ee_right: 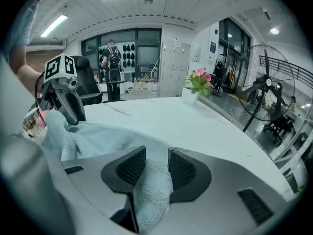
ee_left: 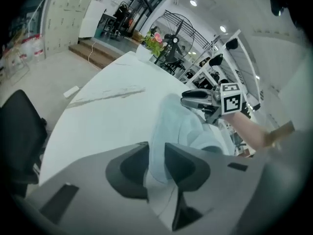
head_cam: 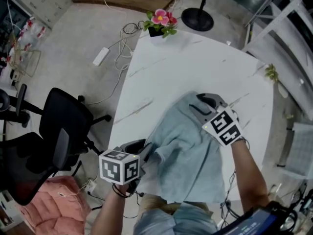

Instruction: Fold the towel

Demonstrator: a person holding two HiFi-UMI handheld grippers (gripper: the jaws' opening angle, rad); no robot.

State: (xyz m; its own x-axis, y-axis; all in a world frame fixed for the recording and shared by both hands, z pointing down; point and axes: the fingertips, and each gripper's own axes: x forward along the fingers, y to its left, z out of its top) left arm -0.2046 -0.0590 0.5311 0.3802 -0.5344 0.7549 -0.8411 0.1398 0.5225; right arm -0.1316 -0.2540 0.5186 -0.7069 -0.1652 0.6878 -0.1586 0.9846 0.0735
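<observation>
A light blue towel [head_cam: 190, 155] lies rumpled on the near part of the white table [head_cam: 186, 62], its near edge hanging over the table's front. My left gripper [head_cam: 146, 148] is at the towel's left edge. In the left gripper view its jaws [ee_left: 156, 155] pinch a fold of the towel [ee_left: 181, 126]. My right gripper [head_cam: 199, 102] sits at the towel's far edge. In the right gripper view its jaws [ee_right: 156, 165] hold a strip of the terry cloth [ee_right: 88, 136], which fills the gap between the pads. Each gripper shows in the other's view: right [ee_left: 188, 98], left [ee_right: 73, 114].
A pot of pink flowers [head_cam: 160, 23] stands at the table's far corner. A black office chair [head_cam: 58, 131] and a pink cushion [head_cam: 54, 204] are on the floor at the left. A fan base [head_cam: 197, 18] and a power strip [head_cam: 101, 56] lie beyond the table.
</observation>
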